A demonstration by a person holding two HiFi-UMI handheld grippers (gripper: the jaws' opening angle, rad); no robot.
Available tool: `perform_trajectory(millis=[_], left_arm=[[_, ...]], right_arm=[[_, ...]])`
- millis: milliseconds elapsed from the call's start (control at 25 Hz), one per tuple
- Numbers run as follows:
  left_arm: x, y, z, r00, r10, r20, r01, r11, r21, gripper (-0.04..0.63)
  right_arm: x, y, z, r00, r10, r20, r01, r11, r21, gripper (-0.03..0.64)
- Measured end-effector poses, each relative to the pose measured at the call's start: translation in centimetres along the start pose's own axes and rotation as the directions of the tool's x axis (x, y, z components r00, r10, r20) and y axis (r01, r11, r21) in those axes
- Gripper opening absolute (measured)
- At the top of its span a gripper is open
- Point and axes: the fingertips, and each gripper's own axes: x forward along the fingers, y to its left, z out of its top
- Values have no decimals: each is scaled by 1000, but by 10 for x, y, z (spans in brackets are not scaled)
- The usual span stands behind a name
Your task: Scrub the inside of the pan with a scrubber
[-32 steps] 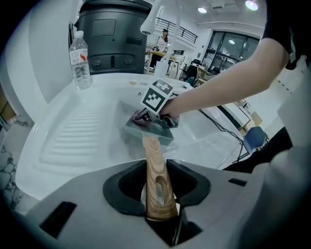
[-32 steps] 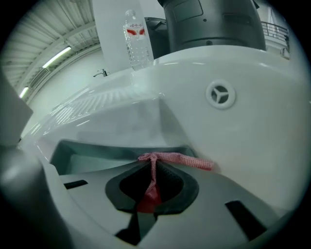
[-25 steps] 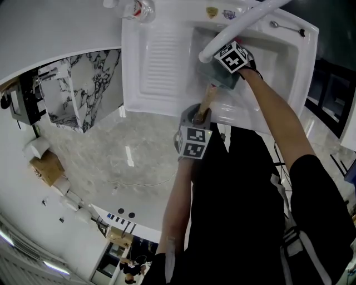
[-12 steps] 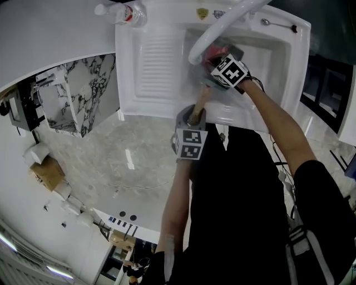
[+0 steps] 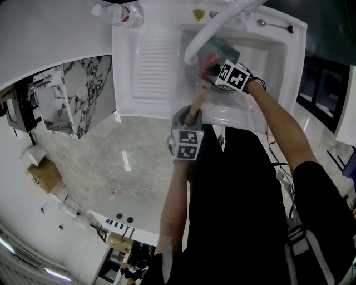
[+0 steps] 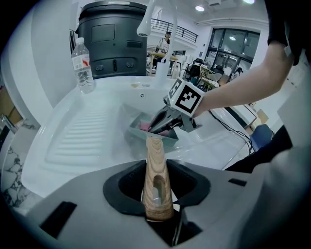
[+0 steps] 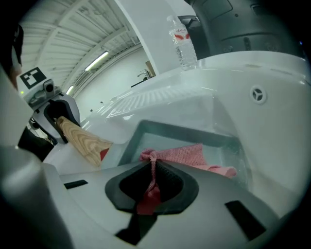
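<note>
Where the white sink point(image 5: 150, 108) fills the far part of the head view, its ribbed drainboard point(image 5: 153, 58) lies on the left and the basin on the right. A white faucet point(image 5: 214, 28) arches over the basin from the far right.

Under the faucet's mouth, inside the basin, is the grey square pan point(image 5: 225, 53). Its wooden handle point(image 5: 196, 106) runs back over the sink's near rim toward the person. Whether the pan's base rests on the basin floor or is lifted a little is hard to tell; in the left gripper view the pan point(image 6: 141, 133) looks tipped, its near wall up.

The left gripper point(image 5: 190, 118) is at the near rim, pointing steeply down. Its jaws are clenched on the end of the handle point(image 6: 155, 180), which stands between the dark pads and reaches away to the pan.

The right gripper point(image 5: 216, 69) comes in from the right, over the pan. In its own view, the right gripper point(image 7: 151, 182) has its jaws pinched tight on a twisted tail of the pink mesh scrubber point(image 7: 182, 154). The rest of the scrubber spreads on the pale inside of the pan point(image 7: 170, 131), toward its far right corner. The handle point(image 7: 82, 141) and the left gripper point(image 7: 56, 116) show at the left of that view.

A clear water bottle point(image 5: 119, 12) with a red label is at the sink's far left corner, well apart from the pan.
</note>
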Motion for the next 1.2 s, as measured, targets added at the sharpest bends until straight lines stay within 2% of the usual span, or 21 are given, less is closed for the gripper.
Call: perform_trajectory(millis=[200, 320, 520, 640, 720, 840, 1000, 1200], left_arm=[[1, 0, 2, 1000, 1, 4, -1, 1000, 1, 149], [0, 0, 2, 1000, -3, 1, 3, 1000, 1, 149], [2, -1, -4, 1000, -8, -11, 8, 1000, -13, 149], [2, -1, -4, 1000, -11, -10, 11, 1000, -9, 149], [2, -1, -6, 1000, -12, -18, 12, 1000, -10, 149], [1, -1, -4, 1000, -12, -11, 12, 1000, -10, 149], [-1, -1, -1, 1000, -10, -6, 10, 1000, -8, 149], [0, -2, -2, 1000, -13, -3, 12, 1000, -13, 149]], right_arm=[[-5, -28, -11, 993, -112, -20, 111, 993, -43, 43], [-6, -48, -11, 976, -217, -31, 214, 973, -88, 41], [-11, -81, -22, 934, -351, -62, 346, 935, -79, 34], [-16, -101, -36, 884, -442, -153, 429, 897, -109, 31], [-19, -107, -43, 860, -471, -194, 460, 882, -101, 29], [-21, -103, -48, 862, -458, -216, 464, 885, -28, 28], [-24, -79, -46, 884, -378, -274, 397, 918, 15, 29], [-19, -38, -41, 952, -195, -234, 223, 970, 97, 35]])
